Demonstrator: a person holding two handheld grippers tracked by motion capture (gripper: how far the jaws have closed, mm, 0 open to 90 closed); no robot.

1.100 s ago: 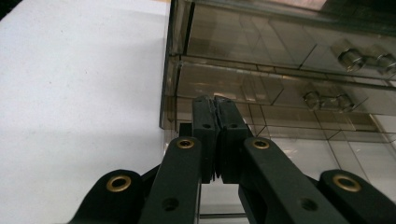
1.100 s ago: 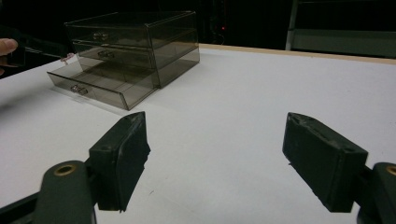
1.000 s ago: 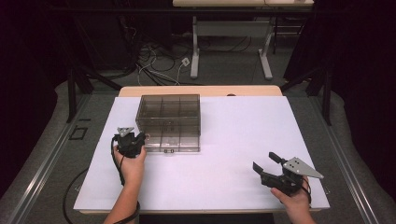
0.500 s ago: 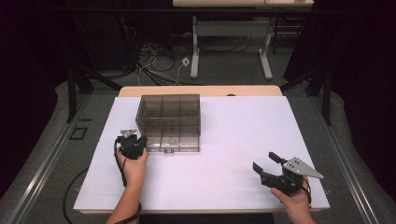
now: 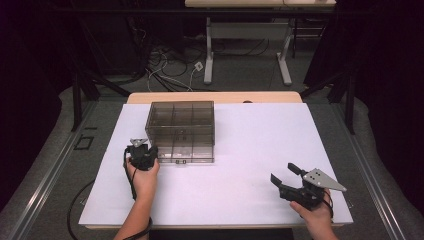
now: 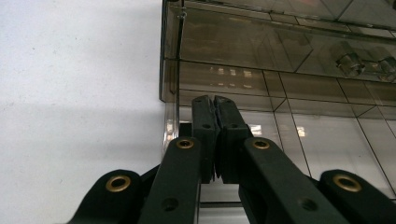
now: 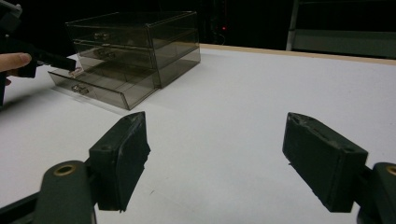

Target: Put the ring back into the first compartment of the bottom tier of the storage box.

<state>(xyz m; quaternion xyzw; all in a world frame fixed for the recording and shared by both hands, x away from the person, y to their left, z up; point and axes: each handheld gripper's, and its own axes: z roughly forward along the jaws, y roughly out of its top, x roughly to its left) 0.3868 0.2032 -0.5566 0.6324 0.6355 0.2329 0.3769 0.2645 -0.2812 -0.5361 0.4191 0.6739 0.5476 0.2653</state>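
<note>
smoke-tinted plastic drawer box sits on the white table, toward the far left of its middle. it has three tiers of drawers, and the bottom drawer is pulled partway out toward the person, as the right gripper view shows. small knobs show on the upper drawer fronts in the left gripper view.

the left gripper is held at the box's near left corner, with the left hand behind it. its jaws are pressed together with nothing visible between them, their tips just at the pulled-out drawer's left front corner; whether they touch it cannot be told.

the right gripper rests well apart from the box, near the table's near right edge, in the right hand. its jaws stand wide apart and hold nothing, pointed leftward toward the box.
</note>
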